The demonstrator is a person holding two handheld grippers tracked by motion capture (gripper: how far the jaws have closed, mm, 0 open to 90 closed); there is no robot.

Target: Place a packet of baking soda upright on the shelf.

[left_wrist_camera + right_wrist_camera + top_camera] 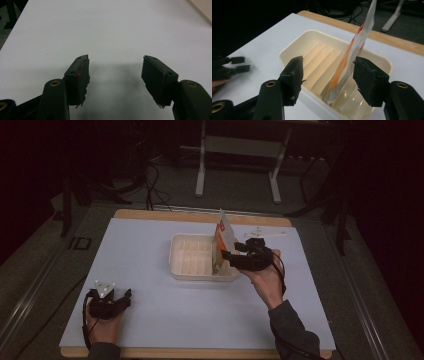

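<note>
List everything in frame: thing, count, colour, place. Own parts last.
tray: 1, cream, ribbed floor, centre of the sheet
packet: 1, white and orange, standing on edge in the tray's right end, leaning against its wall
sheet: 1, white, covering most of the tabletop
table: 1, wood edge showing along the far side
metal frame: 1, pale grey, on the floor beyond the table
cables: several, black, on the floor at far left
left gripper: 1, black, open over bare sheet at near left
right gripper: 1, black, open, jaws either side of the packet; contact cannot be told
</note>
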